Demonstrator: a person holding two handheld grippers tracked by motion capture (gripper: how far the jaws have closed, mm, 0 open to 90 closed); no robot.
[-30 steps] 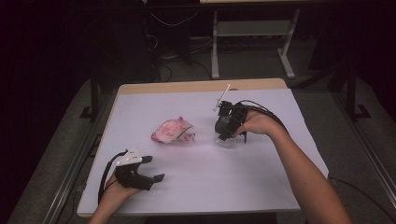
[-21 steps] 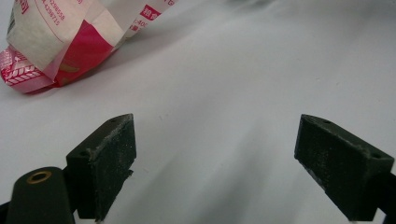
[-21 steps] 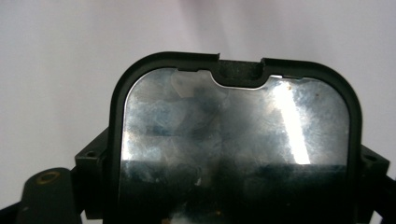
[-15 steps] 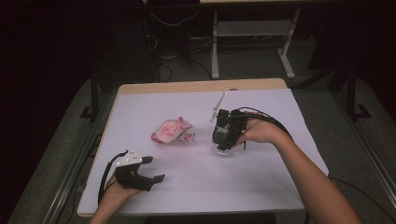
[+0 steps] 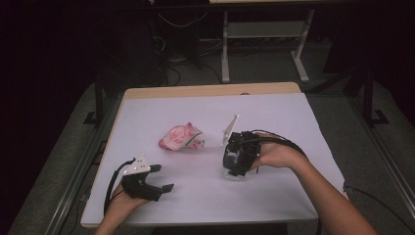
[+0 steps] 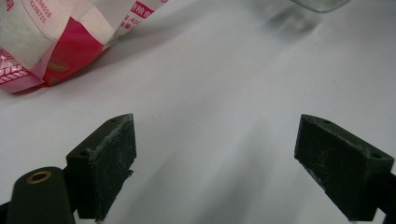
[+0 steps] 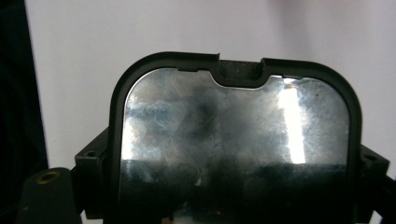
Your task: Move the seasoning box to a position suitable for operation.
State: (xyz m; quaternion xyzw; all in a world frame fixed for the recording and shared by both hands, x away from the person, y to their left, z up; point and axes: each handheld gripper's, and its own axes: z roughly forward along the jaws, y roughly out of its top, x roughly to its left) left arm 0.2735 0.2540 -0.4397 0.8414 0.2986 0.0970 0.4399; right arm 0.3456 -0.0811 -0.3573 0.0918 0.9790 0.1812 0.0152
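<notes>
Clear container (image 5: pixel 235 169) with a black-rimmed, rounded-rectangular lid sits on the white table cover (image 5: pixel 303 122) right of centre, beneath and between the jaws of the right gripper (image 5: pixel 238 164). In the right gripper view the lid (image 7: pixel 233 140) faces the camera as a glossy, reflective panel framed in black, with a notched tab at its upper edge; its longer side runs across that view, from one jaw to the other. The black jaws stand close against the two short sides of the rim, set wide and holding the container by its lid. Whether anything lies inside the container cannot be told, since the lid reflects light and the body below it is hidden. In the high view the right hand (image 5: pixel 274 155) wraps the gripper from the right, and the gripper's grey plate (image 5: pixel 230 129) tilts upward toward the far edge of the table. To the left of the container, apart from it, lies a crumpled pink-and-white packet (image 5: pixel 181 138); in the left gripper view the same packet (image 6: pixel 56 42) appears at upper left, printed in red, with the glass-like base of the container (image 6: pixel 320 3) at the top edge. The left gripper (image 5: pixel 161 178) rests near the table's front-left corner, its jaws spread wide with nothing but bare cover between them, pointing rightward.
</notes>
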